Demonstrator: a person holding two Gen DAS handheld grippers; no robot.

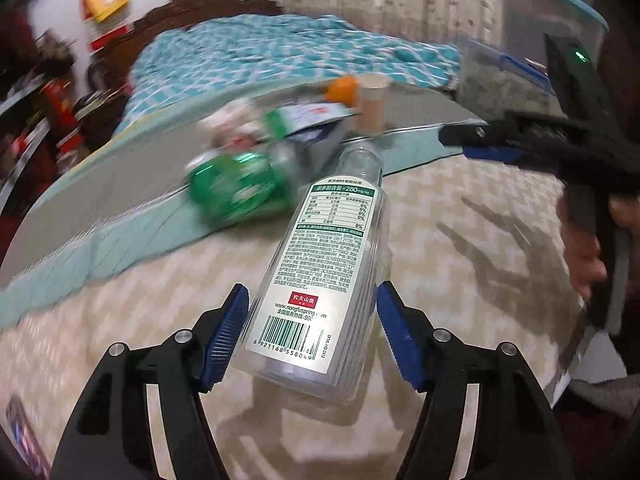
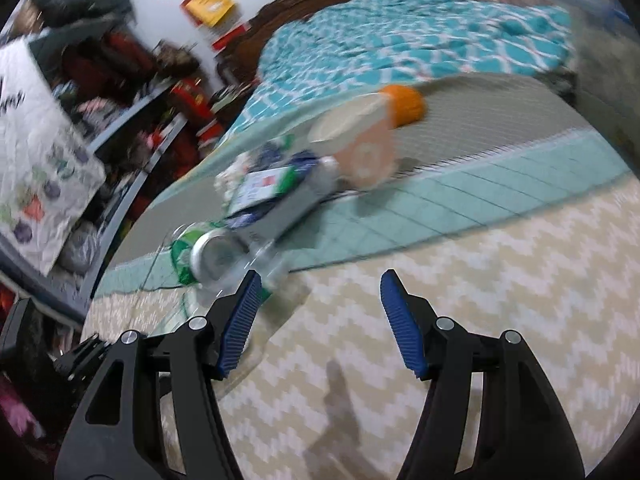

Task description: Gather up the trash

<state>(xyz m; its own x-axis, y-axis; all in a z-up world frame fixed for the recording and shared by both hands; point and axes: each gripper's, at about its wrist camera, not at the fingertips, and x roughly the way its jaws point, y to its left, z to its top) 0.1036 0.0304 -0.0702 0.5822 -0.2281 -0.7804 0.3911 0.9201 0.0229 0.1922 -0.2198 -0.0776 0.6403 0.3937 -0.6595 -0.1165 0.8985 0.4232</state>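
In the left wrist view my left gripper point(image 1: 312, 320) is shut on a clear empty plastic bottle point(image 1: 320, 268) with a white and green label, held above the bed by its base end. Beyond it lie a green can point(image 1: 236, 190), a flattened carton point(image 1: 304, 120), a paper cup point(image 1: 372, 104) and an orange piece point(image 1: 342, 89). My right gripper point(image 2: 320, 312) is open and empty above the cream patterned cover; it also shows in the left wrist view point(image 1: 568, 148). The right wrist view shows the can point(image 2: 208, 252), carton point(image 2: 272, 192), cup point(image 2: 356, 148) and orange piece point(image 2: 404, 106).
A teal patterned quilt point(image 1: 280, 52) lies at the far side of the bed. A grey-green mat point(image 2: 480, 120) lies under the trash. Cluttered shelves point(image 2: 120, 92) stand to the left. A clear storage bin point(image 1: 548, 28) stands at the right.
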